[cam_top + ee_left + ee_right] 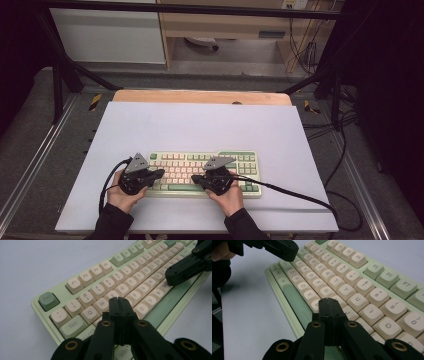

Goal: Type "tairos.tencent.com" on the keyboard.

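A person stands at a white worktop [200,125] with a hand-held gripper in each hand, both poised over a keyboard [250,165] that lies near the front edge, between the two hands. The left hand-held gripper [119,301] has its jaws pressed together with nothing between them, its tip just above the letter keys near the keyboard's left end. The right hand-held gripper [327,302] is likewise closed and empty, hovering over keys near the middle.

The likely trouble is that a blunt closed tip may land across two neighbouring keys and press both, or push the light keyboard sliding over the smooth worktop.

The keyboard is pale green with cream letter keys and darker green keys such as Esc [47,300] and the space bar [294,300].
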A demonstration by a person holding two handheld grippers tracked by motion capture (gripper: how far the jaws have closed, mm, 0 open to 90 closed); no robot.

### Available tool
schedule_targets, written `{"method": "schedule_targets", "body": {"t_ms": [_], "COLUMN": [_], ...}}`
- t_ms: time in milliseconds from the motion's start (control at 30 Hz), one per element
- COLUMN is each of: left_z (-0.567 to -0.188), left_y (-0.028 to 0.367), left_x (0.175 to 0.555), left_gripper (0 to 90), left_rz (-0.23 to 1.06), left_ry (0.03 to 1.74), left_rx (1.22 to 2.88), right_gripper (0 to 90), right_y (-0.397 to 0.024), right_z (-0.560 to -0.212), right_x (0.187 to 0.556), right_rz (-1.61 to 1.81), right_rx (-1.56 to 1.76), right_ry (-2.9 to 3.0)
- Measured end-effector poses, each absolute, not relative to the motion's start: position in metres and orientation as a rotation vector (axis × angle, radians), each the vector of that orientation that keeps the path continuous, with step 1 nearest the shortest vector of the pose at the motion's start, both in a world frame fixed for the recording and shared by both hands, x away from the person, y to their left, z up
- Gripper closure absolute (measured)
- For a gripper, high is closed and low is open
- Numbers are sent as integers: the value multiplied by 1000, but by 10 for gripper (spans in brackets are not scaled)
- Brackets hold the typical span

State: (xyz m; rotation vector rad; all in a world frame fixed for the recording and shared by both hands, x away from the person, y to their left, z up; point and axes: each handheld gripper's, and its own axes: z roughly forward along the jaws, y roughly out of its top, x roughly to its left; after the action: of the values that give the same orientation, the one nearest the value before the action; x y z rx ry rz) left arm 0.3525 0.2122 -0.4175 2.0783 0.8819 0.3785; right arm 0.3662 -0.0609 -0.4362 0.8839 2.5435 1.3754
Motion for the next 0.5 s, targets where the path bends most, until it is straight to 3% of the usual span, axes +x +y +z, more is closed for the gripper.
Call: {"method": "schedule_targets", "body": {"t_ms": [500], "left_z": [-416], "left_y": [212], "left_x": [352], "left_gripper": [899], "left_rz": [380], "left_ry": [877], "left_rx": [2077], "right_gripper": [900], "right_y": [-59], "right_z": [-439], "right_x": [365], "right_rz": [1355], "right_rx": [875], "right_ry": [2561]}}
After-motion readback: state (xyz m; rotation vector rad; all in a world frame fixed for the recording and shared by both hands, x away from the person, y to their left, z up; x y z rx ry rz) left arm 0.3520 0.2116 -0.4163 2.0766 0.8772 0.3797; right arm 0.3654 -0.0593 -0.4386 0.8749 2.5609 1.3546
